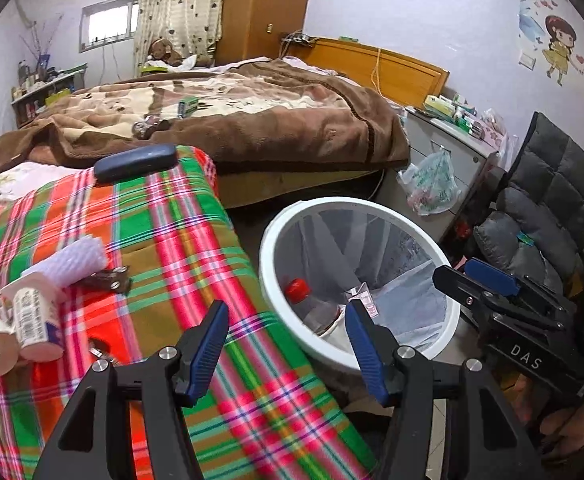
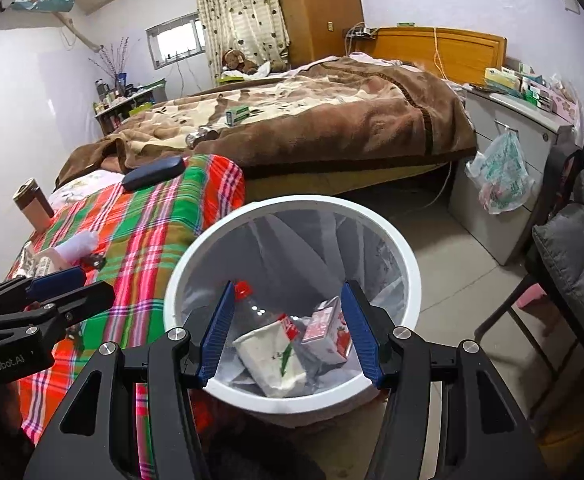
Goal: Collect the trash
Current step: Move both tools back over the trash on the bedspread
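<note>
Trash bin [image 2: 375, 236] stands beside plaid cloth [image 1: 164, 240], bed [image 1: 252, 128] behind

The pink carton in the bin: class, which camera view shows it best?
The right wrist view: the pink carton lies plainly in the white bin. In the left wrist view only a scrap shows, behind one blue finger.

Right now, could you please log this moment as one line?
left gripper open, empty | right gripper open over bin | bottle, cup, carton binned
</note>
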Demonstrator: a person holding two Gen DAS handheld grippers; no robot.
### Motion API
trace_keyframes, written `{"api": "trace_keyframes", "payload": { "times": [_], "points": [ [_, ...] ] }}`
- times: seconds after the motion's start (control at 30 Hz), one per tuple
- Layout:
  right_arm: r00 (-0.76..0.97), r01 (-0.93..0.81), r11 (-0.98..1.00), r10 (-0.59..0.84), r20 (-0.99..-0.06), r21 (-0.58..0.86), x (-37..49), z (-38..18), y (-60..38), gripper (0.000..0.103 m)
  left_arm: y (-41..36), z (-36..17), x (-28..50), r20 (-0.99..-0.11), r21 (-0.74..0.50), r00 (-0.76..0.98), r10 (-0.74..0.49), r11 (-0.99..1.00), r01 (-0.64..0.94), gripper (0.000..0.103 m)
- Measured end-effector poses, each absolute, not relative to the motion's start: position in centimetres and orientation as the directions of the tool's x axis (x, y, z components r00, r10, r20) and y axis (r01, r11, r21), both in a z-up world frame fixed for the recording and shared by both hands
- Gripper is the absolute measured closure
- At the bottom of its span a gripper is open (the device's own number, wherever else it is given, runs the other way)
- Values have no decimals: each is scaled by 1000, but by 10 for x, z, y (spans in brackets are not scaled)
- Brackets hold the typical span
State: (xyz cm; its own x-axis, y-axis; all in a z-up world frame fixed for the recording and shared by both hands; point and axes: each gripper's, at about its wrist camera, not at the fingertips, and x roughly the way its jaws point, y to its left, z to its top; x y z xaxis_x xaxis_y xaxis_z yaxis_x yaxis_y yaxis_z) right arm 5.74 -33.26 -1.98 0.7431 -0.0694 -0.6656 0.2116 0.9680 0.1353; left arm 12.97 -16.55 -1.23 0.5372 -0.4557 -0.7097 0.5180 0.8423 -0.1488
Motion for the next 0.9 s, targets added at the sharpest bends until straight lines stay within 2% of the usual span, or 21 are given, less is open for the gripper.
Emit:
{"api": "trace_keyframes", "payload": {
  "times": [0.57,0.9],
  "points": [
    [780,100,986,3,-626,129,55,-11,-283,46,-88,0,104,-673,-88,647,-359,907,412,43],
    [775,-9,992,86,-626,126,64,-15,-240,46,-30,-6,99,-667,-103,679,-305,941,322,43]
  ]
}}
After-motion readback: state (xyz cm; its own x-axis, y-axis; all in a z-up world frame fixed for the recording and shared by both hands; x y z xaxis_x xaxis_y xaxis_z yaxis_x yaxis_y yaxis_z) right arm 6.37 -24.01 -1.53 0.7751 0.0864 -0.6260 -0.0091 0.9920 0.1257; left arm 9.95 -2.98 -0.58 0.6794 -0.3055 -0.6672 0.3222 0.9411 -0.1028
